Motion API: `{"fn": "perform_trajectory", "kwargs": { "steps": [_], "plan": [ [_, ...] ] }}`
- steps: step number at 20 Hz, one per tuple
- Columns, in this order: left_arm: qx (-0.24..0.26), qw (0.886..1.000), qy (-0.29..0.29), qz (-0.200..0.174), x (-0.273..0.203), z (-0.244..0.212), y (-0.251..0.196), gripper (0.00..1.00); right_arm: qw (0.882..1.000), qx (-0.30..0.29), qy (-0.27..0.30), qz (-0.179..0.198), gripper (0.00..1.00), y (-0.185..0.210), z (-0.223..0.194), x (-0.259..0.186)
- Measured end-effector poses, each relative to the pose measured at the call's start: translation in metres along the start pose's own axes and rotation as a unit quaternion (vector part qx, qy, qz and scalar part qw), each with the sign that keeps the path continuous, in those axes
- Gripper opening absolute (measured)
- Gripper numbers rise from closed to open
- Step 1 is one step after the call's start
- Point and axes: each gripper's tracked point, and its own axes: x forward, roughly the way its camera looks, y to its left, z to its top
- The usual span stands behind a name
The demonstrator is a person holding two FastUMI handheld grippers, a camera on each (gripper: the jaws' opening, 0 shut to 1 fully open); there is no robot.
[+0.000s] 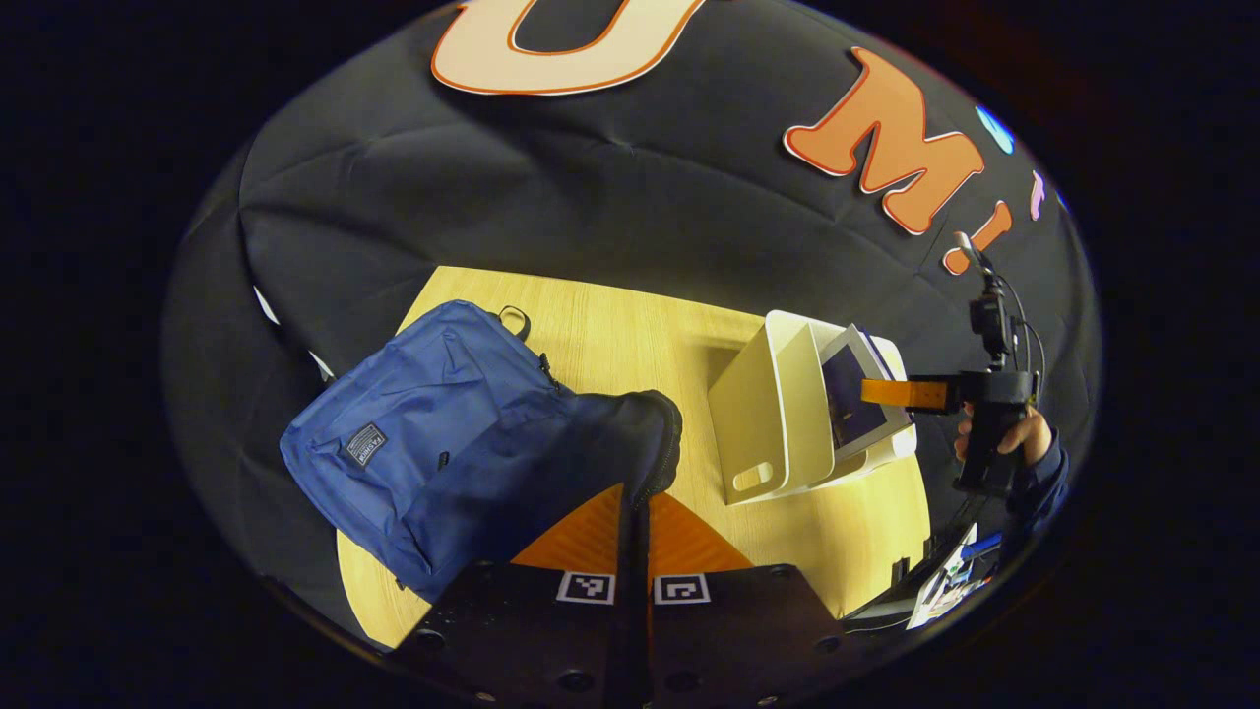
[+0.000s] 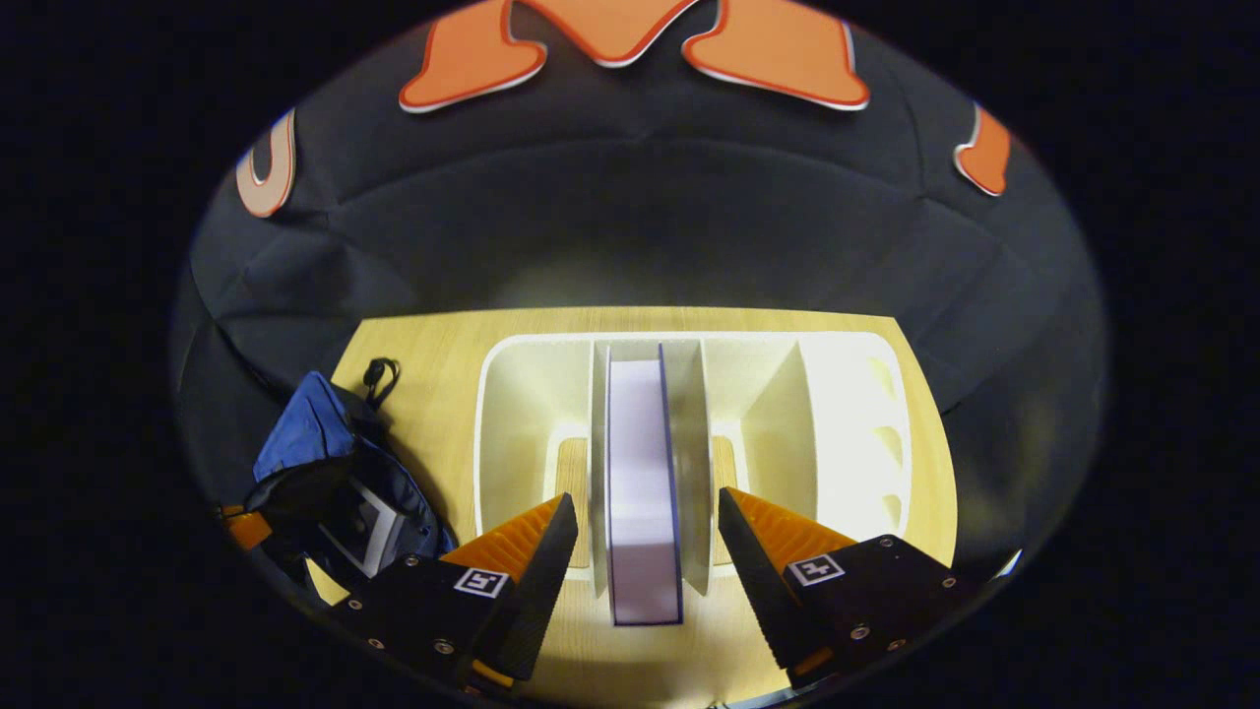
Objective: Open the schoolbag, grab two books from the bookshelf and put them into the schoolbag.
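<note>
So the right gripper (image 2: 645, 522) is lined up on the white bookshelf (image 2: 847, 414), fingers spread wide with the book (image 2: 640, 473) standing upright in the middle slot between them, not touching it yet as far as I can tell. That book sits tight between two dividers, so my worry is a finger landing on a divider instead of the cover, which would shove the whole bookshelf across the table (image 2: 433, 354) or tip it.

The blue schoolbag (image 1: 423, 423) lies just left of the bookshelf, mouth open, and in the right gripper view there looks to be a book already inside. The left gripper (image 1: 635, 512) is clenched on the dark flap at the opening, holding it up. If that flap slips free, the mouth probably sags shut and the second book has nowhere to go.
</note>
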Motion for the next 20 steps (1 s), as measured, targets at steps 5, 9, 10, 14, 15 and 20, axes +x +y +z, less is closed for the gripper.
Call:
{"fn": "perform_trajectory", "kwargs": {
  "steps": [5, 9, 10, 14, 15, 20],
  "plan": [
    [0.003, 1.000, 0.002, 0.000, 0.002, 0.000, 0.000, 0.00, 0.997, -0.029, 0.065, -0.016, 0.76, -0.004, -0.009, 0.030],
    [0.004, 1.000, 0.003, 0.000, 0.003, 0.000, -0.001, 0.01, 0.994, -0.030, 0.105, -0.010, 0.59, -0.001, -0.018, 0.043],
    [0.002, 1.000, 0.002, 0.001, 0.002, 0.000, 0.000, 0.00, 0.993, -0.031, 0.114, -0.008, 0.51, -0.003, -0.021, 0.042],
    [-0.001, 1.000, -0.001, 0.001, 0.002, 0.002, 0.000, 0.01, 0.992, -0.030, 0.121, 0.009, 0.41, -0.012, -0.024, 0.032],
    [0.002, 1.000, -0.002, 0.004, 0.001, 0.000, 0.000, 0.00, 0.993, -0.025, 0.115, 0.012, 0.41, -0.016, -0.021, 0.026],
    [0.040, 0.999, -0.013, 0.021, -0.006, 0.012, 0.003, 0.00, 0.995, 0.030, 0.070, 0.063, 0.40, -0.024, -0.003, -0.031]
  ]
}}
